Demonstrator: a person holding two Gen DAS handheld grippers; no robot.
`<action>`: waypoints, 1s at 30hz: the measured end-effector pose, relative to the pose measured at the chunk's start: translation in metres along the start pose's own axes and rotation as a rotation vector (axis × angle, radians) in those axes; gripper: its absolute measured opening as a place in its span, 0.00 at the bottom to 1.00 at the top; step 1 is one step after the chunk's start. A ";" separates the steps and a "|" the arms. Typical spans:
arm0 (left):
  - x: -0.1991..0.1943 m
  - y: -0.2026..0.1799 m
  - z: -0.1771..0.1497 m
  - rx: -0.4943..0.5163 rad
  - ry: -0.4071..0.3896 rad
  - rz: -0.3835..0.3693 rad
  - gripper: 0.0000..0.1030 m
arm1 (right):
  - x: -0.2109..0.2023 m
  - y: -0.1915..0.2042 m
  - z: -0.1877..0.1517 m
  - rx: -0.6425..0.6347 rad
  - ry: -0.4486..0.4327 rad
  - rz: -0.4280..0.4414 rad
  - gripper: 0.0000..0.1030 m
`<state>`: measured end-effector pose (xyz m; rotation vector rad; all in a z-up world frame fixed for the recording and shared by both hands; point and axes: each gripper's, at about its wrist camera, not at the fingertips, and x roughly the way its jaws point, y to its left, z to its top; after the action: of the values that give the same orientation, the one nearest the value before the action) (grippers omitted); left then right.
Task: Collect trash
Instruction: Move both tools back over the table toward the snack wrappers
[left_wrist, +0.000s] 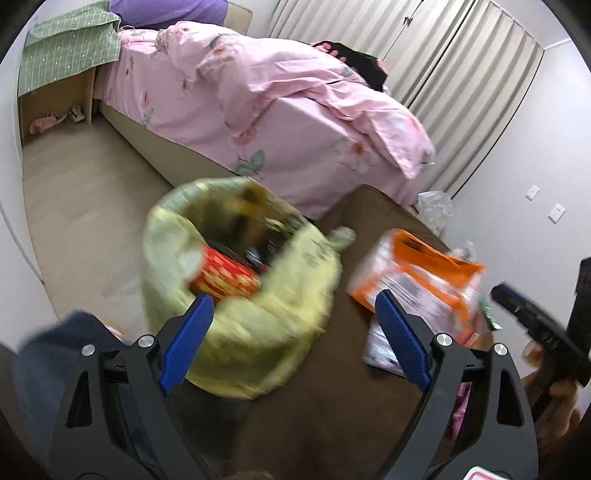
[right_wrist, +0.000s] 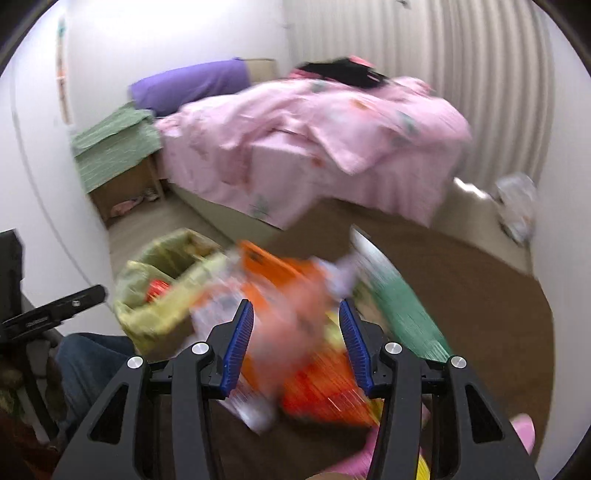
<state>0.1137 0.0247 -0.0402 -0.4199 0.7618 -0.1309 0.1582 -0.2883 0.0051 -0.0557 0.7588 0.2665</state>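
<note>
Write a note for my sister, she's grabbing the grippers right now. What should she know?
Left gripper: open, empty, by the bin.
Right gripper: open, empty, over the wrapper pile.
Bin: yellow-green bag, on the brown rug, already holds a red box and other trash.
Left to do: the orange and white wrappers, a green packet, and a clear plastic bag by the curtain.

A: The light is soft and even, with no hard shadow around the pink bed (left_wrist: 280, 122).

B: Yes, but both views have blur, the right wrist view more. Below the bed (right_wrist: 332, 147) the wrappers (right_wrist: 295, 332) smear, maybe plastic. The edges bend and go dark.
</note>
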 end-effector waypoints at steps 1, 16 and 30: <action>-0.001 -0.011 -0.010 0.001 0.003 -0.002 0.82 | -0.003 -0.007 -0.008 0.009 0.012 -0.021 0.45; 0.001 -0.069 -0.044 0.169 0.091 -0.095 0.82 | -0.039 -0.053 -0.087 0.135 0.047 -0.170 0.45; 0.024 -0.068 -0.022 0.204 0.130 -0.155 0.82 | -0.037 -0.062 -0.125 0.192 0.019 -0.114 0.53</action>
<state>0.1183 -0.0509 -0.0414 -0.2781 0.8340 -0.3808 0.0645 -0.3742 -0.0627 0.0804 0.7937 0.0840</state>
